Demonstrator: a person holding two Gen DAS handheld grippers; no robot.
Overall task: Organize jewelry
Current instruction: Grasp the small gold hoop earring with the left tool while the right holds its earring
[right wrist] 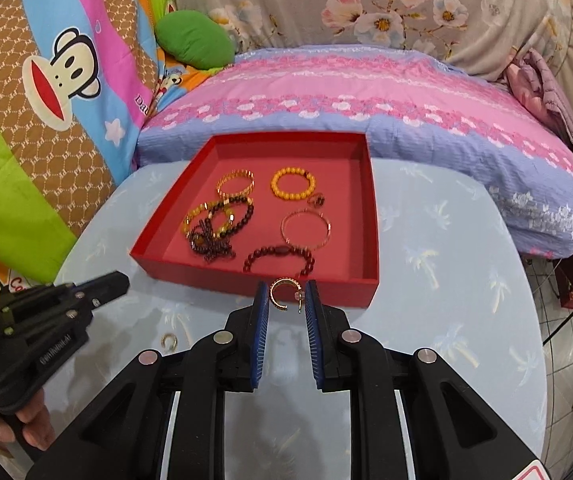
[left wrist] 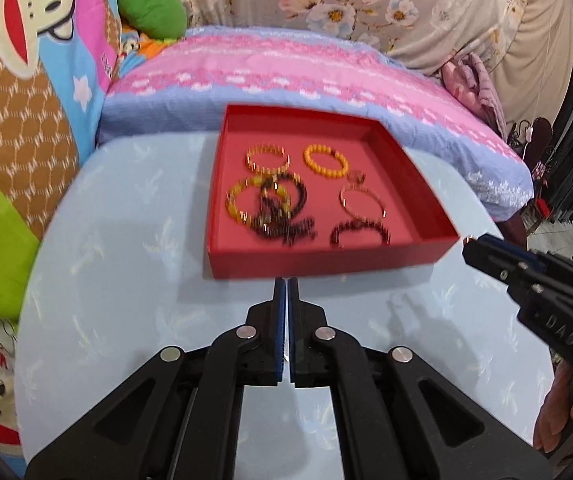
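Right hand-held gripper (right wrist: 285,298), fingers parted, brackets an earring (right wrist: 282,293) before the tray (right wrist: 270,280); close gently, centred. Left hand-held gripper (left wrist: 286,286) is clenched, empty.

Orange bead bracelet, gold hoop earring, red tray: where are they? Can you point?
orange bead bracelet (right wrist: 292,184), right wrist view, its beads.
gold hoop earring (right wrist: 279,294), right wrist view, its curved band.
red tray (right wrist: 246,282), right wrist view, near wall.

Red tray (right wrist: 174,268), orange bead bracelet (right wrist: 292,184)
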